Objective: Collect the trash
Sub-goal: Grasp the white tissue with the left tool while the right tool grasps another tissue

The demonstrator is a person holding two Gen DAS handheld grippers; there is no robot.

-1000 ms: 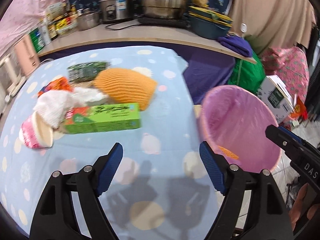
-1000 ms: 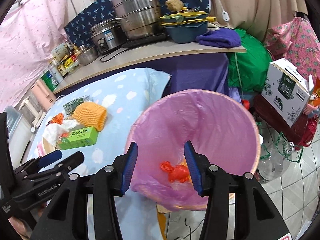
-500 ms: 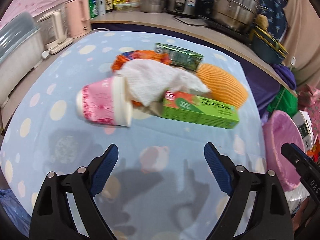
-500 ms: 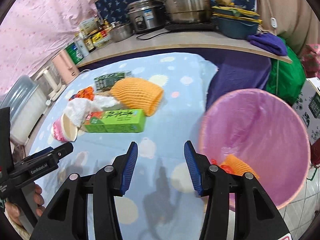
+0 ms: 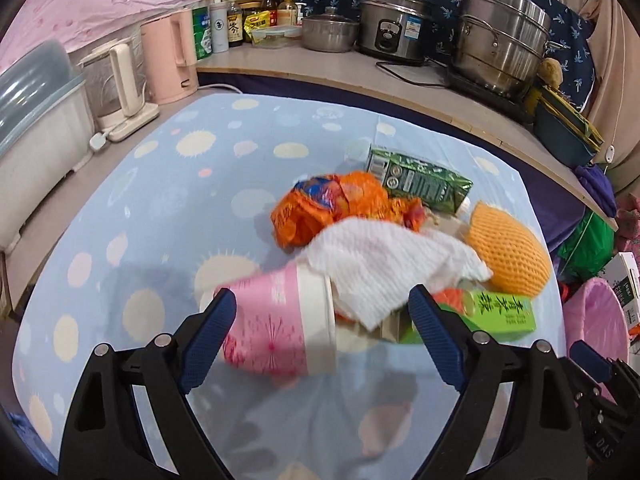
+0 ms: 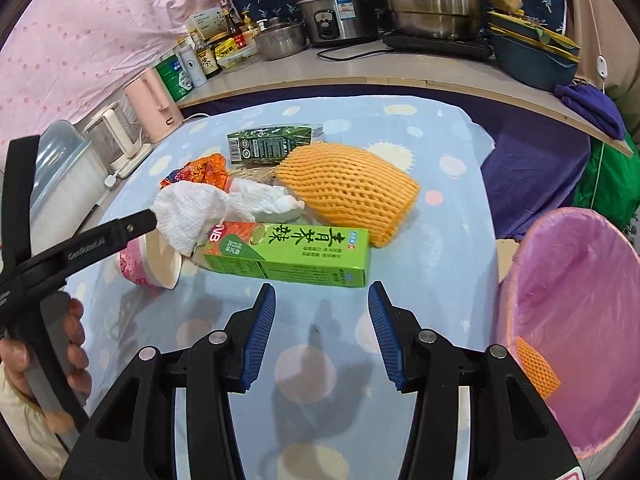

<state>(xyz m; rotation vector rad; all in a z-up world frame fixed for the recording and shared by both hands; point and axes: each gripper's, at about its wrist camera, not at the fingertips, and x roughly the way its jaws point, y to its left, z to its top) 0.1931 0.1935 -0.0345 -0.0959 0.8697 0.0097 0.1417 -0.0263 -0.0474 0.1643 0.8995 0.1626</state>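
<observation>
The left hand-held gripper point(image 5: 322, 334) stands wide apart above the pink cup point(image 5: 280, 320), which lies on its side on the table point(image 5: 160, 208), pads not pressing it; the right hand-held gripper point(image 6: 322, 334) hangs released and empty just short of the green box point(image 6: 292, 256); a white napkin point(image 6: 208, 208), orange wrapper point(image 5: 332, 204) and foam net point(image 6: 352, 188) lie beyond; the pink bin point(image 6: 572, 320) stands beside the table.

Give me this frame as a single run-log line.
left gripper: open, at pink cup | right gripper: open, empty, near green box | bin: foam net inside
</observation>
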